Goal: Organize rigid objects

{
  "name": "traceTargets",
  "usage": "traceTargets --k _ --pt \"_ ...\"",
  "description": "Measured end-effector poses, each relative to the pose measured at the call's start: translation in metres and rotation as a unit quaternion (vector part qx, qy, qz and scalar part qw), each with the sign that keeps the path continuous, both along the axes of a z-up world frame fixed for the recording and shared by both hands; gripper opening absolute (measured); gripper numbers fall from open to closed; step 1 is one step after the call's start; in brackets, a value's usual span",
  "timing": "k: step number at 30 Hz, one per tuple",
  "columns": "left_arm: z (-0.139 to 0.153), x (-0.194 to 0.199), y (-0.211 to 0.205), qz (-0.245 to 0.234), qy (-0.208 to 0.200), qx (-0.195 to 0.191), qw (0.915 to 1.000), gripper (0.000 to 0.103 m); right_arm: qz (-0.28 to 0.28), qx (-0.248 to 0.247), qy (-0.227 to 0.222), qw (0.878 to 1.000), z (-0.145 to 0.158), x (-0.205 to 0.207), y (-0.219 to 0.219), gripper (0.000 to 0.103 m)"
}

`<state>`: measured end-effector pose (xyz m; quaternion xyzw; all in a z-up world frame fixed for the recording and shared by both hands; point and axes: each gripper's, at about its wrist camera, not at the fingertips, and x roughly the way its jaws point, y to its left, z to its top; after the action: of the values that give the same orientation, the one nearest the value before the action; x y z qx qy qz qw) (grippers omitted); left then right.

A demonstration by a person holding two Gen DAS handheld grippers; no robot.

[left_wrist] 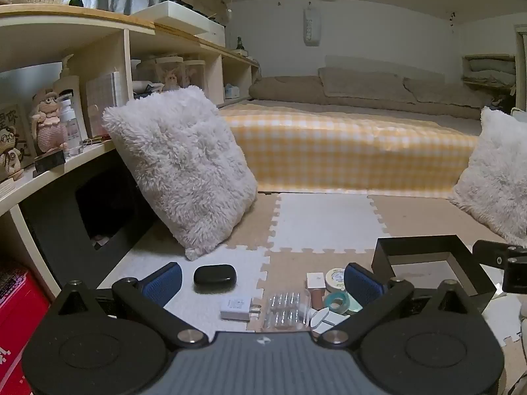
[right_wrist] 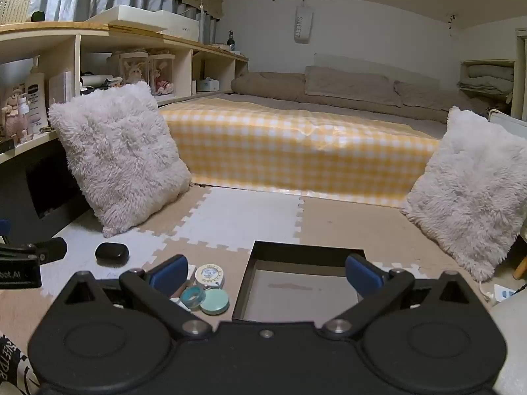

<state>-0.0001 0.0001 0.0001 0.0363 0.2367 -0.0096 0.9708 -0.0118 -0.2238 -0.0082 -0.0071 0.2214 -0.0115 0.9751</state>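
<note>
1. Black tray (right_wrist: 298, 253): open-topped, nothing in it, flat on the floor mat between the right tongs' (right_wrist: 265, 273) fingers.
2. Black oval case (left_wrist: 214, 278): closed, lying alone just beyond the left tongs (left_wrist: 263, 279).
3. White charger (left_wrist: 235, 309), clear blister pack (left_wrist: 286, 309), tape rolls (left_wrist: 337, 301) and round tin (right_wrist: 214, 301): clustered left of the tray.

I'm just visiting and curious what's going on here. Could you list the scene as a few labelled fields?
setting: bedroom floor of foam puzzle mats
container: black tray, nothing in it
loose items: black case, white charger, clear blister pack, tape rolls
left gripper: open, holding nothing
right gripper: open, over the tray's near edge
</note>
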Motion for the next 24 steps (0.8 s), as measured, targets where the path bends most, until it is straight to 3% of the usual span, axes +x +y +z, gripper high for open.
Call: traceTargets --k 24 --pt "0.0 -0.0003 0.0001 0.0 -0.001 0.0 1.0 0.103 0.0 -0.002 -0.002 1.0 -0.0002 0.0001 -0.0032 0.103"
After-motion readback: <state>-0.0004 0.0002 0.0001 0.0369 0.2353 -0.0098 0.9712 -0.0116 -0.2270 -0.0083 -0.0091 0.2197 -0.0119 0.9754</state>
